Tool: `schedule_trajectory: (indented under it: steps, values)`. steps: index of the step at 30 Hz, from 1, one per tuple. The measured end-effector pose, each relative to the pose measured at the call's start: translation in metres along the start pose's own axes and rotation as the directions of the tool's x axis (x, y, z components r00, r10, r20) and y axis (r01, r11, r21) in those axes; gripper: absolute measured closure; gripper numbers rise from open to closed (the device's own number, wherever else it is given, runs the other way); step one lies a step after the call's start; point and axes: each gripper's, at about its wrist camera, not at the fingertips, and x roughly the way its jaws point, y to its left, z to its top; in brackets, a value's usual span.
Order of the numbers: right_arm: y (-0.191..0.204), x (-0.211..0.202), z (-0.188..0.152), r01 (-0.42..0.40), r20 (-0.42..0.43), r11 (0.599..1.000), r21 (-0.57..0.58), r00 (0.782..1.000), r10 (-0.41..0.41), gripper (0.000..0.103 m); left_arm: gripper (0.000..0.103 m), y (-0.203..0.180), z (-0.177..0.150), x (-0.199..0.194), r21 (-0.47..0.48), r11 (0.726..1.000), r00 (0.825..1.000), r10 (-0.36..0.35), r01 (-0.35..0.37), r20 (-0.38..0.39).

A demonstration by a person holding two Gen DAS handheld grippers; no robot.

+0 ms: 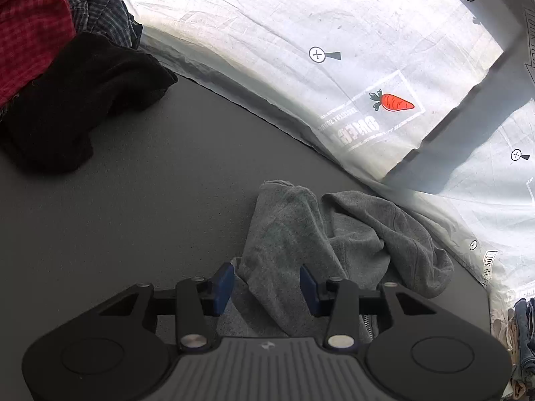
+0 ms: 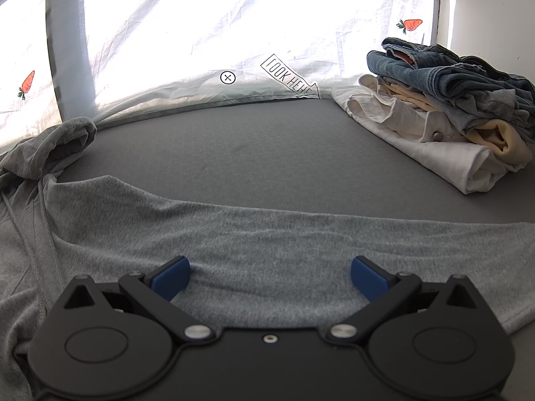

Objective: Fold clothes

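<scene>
A grey hoodie (image 1: 321, 234) lies on the dark grey table (image 1: 150, 200). In the left wrist view its sleeve runs up between the blue pads, with the hood bunched to the right. My left gripper (image 1: 266, 282) is open, its pads on either side of the sleeve fabric. In the right wrist view the hoodie (image 2: 234, 240) is spread flat across the table (image 2: 267, 153), hood (image 2: 53, 147) at the far left. My right gripper (image 2: 270, 275) is wide open just above the hoodie's body, holding nothing.
A black garment (image 1: 77, 107), a red checked one (image 1: 26, 33) and a dark plaid one (image 1: 100, 3) are heaped at the table's far left. A stack of folded clothes (image 2: 451, 107), denim on top, sits at the far right. A white printed sheet (image 2: 217, 33) hangs behind the table.
</scene>
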Motion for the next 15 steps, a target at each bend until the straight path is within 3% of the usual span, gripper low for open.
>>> schedule_trajectory:
  steps: [2,6,8,9,15]
  values:
    - [0.0,0.0,0.0,0.0,0.0,1.0,0.0,1.0,0.0,0.0,0.042,-0.005,-0.001,0.01,0.01,1.0,1.0,0.006,-0.006,-0.017]
    - [0.0,0.0,0.0,0.0,0.0,1.0,0.0,1.0,0.0,0.0,0.045,-0.016,0.001,0.024,0.036,0.999,1.0,-0.013,0.014,-0.027]
    - [0.0,0.0,0.0,0.0,0.0,1.0,0.0,1.0,0.0,0.0,0.076,-0.021,0.002,0.028,0.06,0.998,0.999,0.005,-0.003,-0.037]
    - [0.0,0.0,0.0,0.0,0.0,1.0,0.0,1.0,0.0,0.0,0.101,-0.022,0.003,0.029,0.072,0.997,0.999,0.025,-0.022,-0.043]
    - [0.0,0.0,0.0,0.0,0.0,1.0,0.0,1.0,0.0,0.0,0.1,-0.007,0.008,0.0,0.002,1.0,0.999,0.011,-0.011,0.037]
